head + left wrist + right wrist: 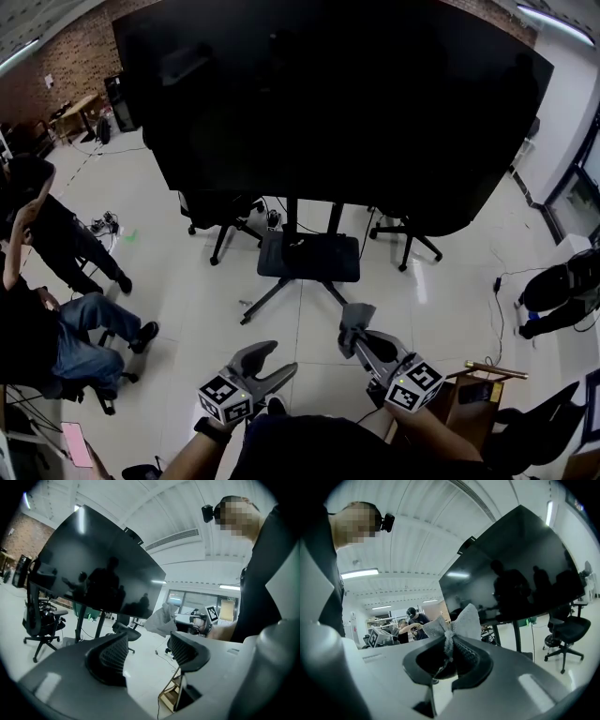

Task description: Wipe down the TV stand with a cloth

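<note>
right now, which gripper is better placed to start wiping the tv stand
Right. The right gripper has its jaws shut on the grey cloth; the left gripper has its jaws apart, empty.

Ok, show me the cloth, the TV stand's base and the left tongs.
cloth (459, 620): right gripper view, on the fanned part above the grip.
TV stand base (309, 256): head view, middle of the dark floor plate.
left tongs (284, 357): head view, midway between the open tips.
</note>
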{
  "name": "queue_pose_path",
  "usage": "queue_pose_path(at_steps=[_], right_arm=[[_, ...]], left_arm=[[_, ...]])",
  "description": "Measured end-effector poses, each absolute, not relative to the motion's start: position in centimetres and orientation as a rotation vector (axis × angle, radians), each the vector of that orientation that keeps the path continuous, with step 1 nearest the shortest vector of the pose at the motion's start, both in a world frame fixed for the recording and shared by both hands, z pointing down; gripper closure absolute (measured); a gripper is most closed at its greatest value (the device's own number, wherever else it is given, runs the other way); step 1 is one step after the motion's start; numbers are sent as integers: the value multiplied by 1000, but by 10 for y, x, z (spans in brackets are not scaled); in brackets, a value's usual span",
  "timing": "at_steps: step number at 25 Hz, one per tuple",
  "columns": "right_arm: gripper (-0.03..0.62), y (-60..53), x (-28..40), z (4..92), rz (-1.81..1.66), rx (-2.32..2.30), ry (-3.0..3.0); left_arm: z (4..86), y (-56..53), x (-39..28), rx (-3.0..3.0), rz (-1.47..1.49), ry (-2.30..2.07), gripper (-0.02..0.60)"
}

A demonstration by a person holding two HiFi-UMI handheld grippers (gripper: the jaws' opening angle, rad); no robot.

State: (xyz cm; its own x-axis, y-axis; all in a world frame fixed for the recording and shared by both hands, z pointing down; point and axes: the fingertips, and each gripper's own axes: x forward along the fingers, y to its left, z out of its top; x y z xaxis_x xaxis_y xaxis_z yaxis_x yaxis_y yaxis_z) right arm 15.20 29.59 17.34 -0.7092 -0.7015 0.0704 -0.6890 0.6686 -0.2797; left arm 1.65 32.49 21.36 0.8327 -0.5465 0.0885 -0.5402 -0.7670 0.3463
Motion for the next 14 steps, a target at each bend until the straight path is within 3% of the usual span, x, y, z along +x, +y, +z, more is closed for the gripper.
queue_pose_path(at_steps=[14], right_arm=[[559, 302, 170, 171, -416, -1127, 2828]], left_arm=[[204, 318, 41, 2669, -33, -846, 275]])
